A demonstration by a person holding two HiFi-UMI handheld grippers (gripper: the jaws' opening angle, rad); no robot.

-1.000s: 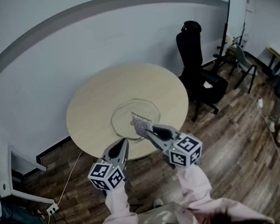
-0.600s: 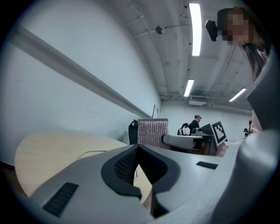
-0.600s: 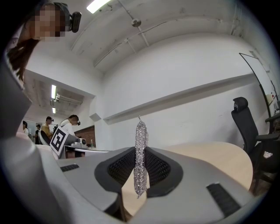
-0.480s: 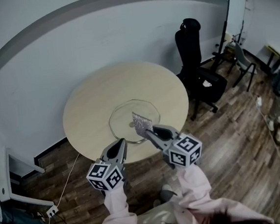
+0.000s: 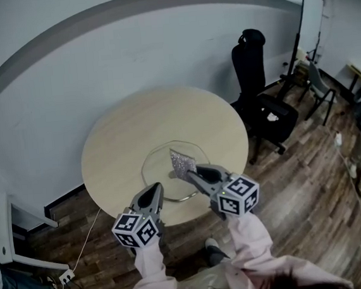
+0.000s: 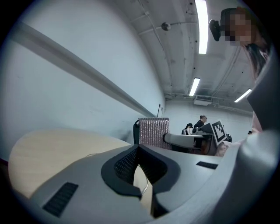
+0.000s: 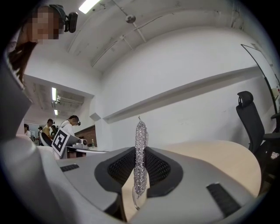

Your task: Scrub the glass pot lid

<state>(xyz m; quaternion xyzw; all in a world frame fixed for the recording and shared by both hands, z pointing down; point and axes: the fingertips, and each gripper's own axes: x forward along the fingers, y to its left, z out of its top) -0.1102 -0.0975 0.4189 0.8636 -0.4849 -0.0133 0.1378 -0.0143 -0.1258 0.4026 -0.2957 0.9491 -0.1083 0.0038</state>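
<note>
Our right gripper (image 5: 190, 169) clamps the scrubbing cloth (image 5: 182, 161) over the glass lid (image 5: 157, 166) on the table (image 5: 122, 127); our left gripper (image 5: 155, 189) is closed, empty. Next we should press the cloth down and rub.

Ceiling strip lights (image 6: 201, 26) glare white above the round table (image 5: 122, 133), which is evenly lit; around it, fisheye bending and dark vignetted corners.

Round wooden table (image 5: 128, 126) — plank floor (image 5: 302, 189), black office chair (image 5: 253, 70)
</note>
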